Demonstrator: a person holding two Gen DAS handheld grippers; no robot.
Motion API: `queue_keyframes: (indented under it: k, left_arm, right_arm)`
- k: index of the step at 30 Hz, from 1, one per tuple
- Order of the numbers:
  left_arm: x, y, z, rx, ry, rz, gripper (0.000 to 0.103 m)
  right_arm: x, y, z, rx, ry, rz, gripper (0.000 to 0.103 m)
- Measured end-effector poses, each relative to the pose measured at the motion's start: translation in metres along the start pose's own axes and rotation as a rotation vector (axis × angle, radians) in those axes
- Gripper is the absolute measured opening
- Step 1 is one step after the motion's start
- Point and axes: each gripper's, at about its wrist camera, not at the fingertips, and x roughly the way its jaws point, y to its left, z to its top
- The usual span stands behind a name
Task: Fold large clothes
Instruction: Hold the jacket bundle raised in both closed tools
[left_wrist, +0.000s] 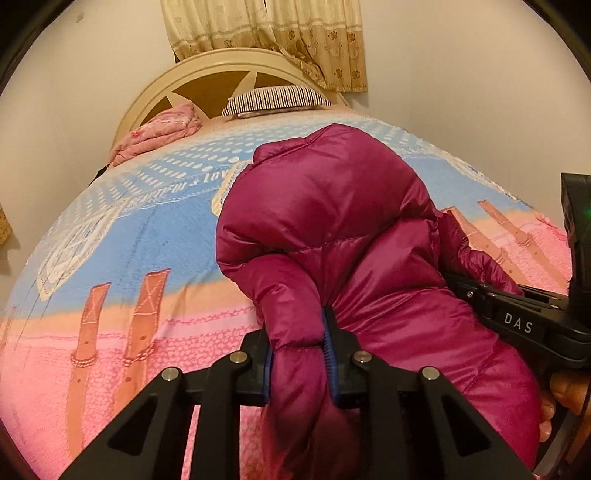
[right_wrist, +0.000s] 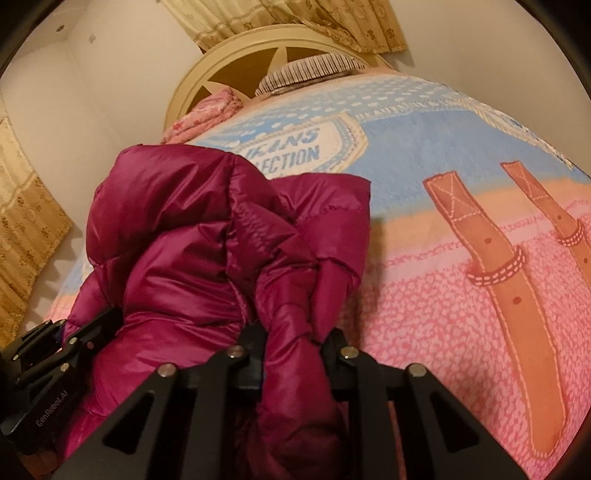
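Left wrist view — "DAS" on right gripper, both grippers clenched on magenta jacket.

A glossy magenta quilted jacket lies on a bedspread banded blue, peach and pink, printed with orange straps. The pillow is dark-and-white striped; the curtain is beige, seemingly flower-patterned.

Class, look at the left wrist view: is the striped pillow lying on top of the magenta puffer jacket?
No: the striped pillow lies against the headboard at the bed's far end, well apart from the magenta puffer jacket.
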Motion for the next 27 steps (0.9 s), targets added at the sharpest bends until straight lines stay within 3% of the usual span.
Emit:
queue_keyframes:
  k: [15,27]
  left_arm:
    - [-0.052,0.037,-0.008,-0.057,-0.061,0.061,0.021]
    - [-0.074,0.058,-0.015,-0.099,-0.084,0.075,0.021]
  right_arm:
    - [-0.021,0.053,0.006,-0.064,-0.045,0.102,0.020]
    - [-0.022,0.086,0.007,-0.115,-0.046,0.135,0.019]
